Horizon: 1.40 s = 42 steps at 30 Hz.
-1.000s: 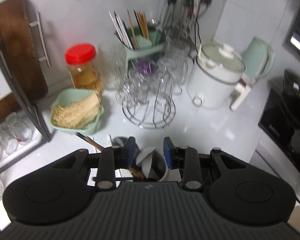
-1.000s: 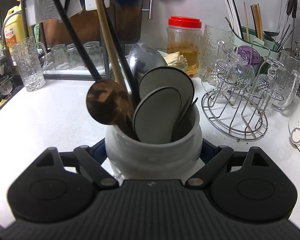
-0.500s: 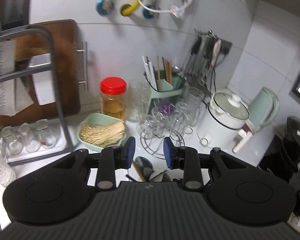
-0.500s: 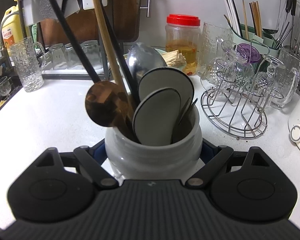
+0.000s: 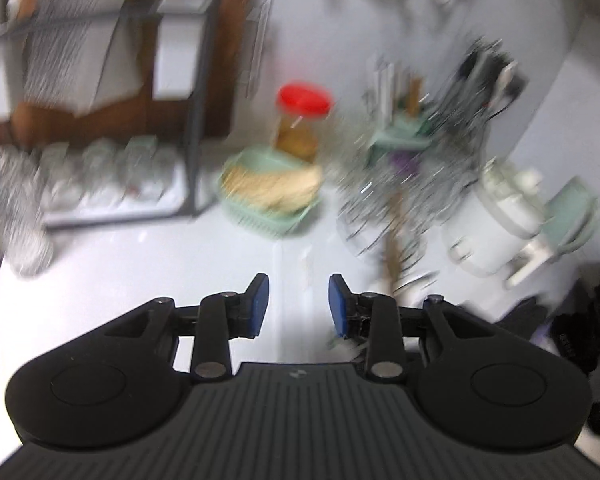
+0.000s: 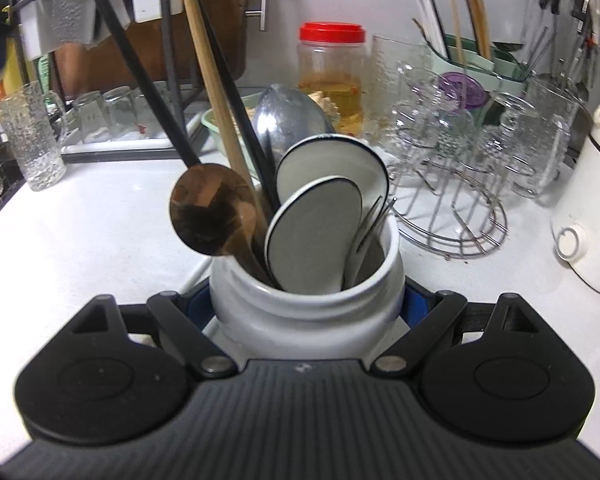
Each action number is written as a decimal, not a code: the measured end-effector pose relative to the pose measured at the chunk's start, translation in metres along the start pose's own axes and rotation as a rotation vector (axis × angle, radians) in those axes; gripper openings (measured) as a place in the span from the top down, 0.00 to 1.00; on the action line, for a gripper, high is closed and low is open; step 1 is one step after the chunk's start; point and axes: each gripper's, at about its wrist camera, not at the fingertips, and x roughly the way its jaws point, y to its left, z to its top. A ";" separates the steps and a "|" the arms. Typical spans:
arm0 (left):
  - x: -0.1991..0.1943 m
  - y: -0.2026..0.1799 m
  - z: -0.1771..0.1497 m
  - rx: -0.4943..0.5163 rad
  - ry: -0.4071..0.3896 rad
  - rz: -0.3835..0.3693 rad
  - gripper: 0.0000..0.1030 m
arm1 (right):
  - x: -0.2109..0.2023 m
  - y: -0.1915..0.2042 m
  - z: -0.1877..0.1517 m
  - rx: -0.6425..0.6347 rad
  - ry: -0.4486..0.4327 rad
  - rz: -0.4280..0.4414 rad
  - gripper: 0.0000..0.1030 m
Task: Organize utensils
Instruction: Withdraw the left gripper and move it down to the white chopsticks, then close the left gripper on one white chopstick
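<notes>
Two grippers show. The right gripper (image 6: pixel 306 306) is clamped on the jar (image 6: pixel 306 312), a blue pad pressed against each side of the white body, just below its neck. The jar stands on the counter (image 6: pixel 80 240), close to the near edge. Crowded inside it are a wooden spoon (image 6: pixel 212 210) leaning left, two white ladles (image 6: pixel 320 216) with dark rims, a steel spoon (image 6: pixel 288 118) behind them, forks (image 6: pixel 374 216) at the right of the mouth, and long black and wooden handles rising up and to the left.

The left gripper (image 5: pixel 298 304) is spread wide and grips nothing; only bare counter (image 5: pixel 140 264) lies between its blue pads (image 5: pixel 259 300). That view is blurred.

Behind the jar, toward the back wall, stand a red-lidded bottle (image 6: pixel 332 76), a green basket (image 5: pixel 272 192), a wire stand (image 6: pixel 456 200) hung with glasses, and a chopstick holder (image 6: pixel 476 60). A white cooker (image 6: pixel 588 220) sits at the right edge, a tumbler (image 6: pixel 34 136) at the left.
</notes>
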 end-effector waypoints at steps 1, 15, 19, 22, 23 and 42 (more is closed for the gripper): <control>0.007 0.005 -0.007 -0.001 0.020 -0.002 0.64 | -0.001 -0.001 -0.001 0.006 0.004 -0.007 0.12; 0.082 0.013 -0.085 -0.036 0.175 0.029 0.64 | -0.013 -0.013 -0.012 -0.028 0.004 0.029 0.12; 0.091 0.008 -0.094 -0.048 0.172 0.058 0.64 | -0.013 -0.016 -0.012 -0.049 -0.001 0.051 0.11; 0.101 0.002 -0.105 -0.060 0.183 0.078 0.65 | -0.014 -0.019 -0.012 -0.063 0.003 0.071 0.11; 0.104 0.001 -0.107 -0.063 0.187 0.088 0.65 | -0.014 -0.020 -0.012 -0.070 0.004 0.079 0.11; 0.117 -0.021 -0.127 -0.046 0.193 0.202 0.93 | -0.016 -0.026 -0.017 -0.099 -0.025 0.123 0.11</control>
